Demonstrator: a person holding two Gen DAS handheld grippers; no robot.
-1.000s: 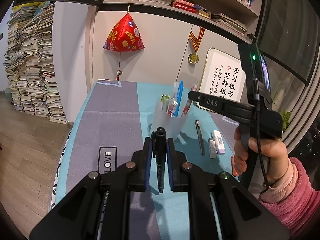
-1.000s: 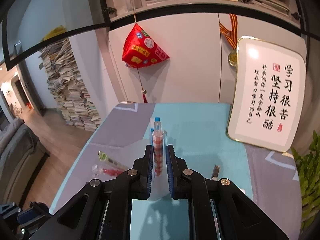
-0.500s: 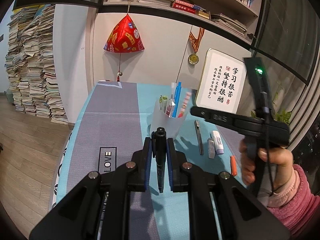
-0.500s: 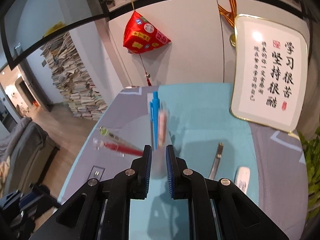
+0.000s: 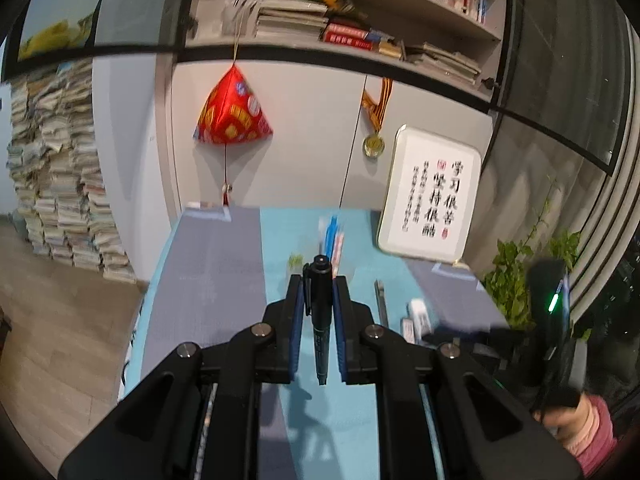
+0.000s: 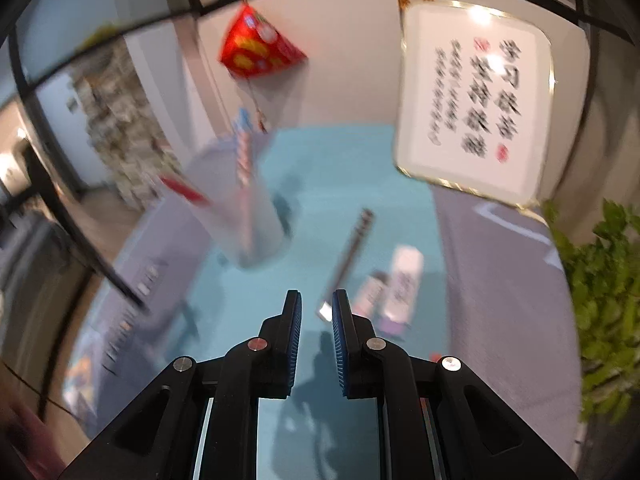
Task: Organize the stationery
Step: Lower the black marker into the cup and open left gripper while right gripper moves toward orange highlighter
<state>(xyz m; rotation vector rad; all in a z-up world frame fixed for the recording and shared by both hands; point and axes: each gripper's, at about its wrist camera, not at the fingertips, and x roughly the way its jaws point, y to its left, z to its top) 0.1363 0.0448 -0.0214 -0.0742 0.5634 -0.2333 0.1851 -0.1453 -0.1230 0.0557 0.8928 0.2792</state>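
So, compared with a second earlier, the striped pen that had been pinched in the right gripper (image 6: 316, 312) was gone from between the pads, and it was seen standing in the translucent cup (image 6: 256, 224) instead. The right fingers were left almost pressed together with nothing between them, and the view had been swung down toward the loose bits on the table. The black marker (image 5: 321, 320) was still clamped upright between the left gripper (image 5: 320, 304) pads, same as before, only lifted a little.

Inside the cup, a blue pen (image 5: 330, 234), the striped pen (image 6: 244, 152) and a red one (image 6: 184, 190) were held, all blurred. Just beside the cup, a dark pencil-like stick (image 6: 352, 248) and two white erasers (image 6: 404, 280) were laid on the teal and grey tablecloth (image 6: 360, 168). Farther back, a framed calligraphy board (image 5: 432, 204) was propped against the wall, a red pouch (image 5: 232, 114) and a medal (image 5: 374, 145) were hung up, and stacked papers (image 5: 56, 184) were piled on the floor.
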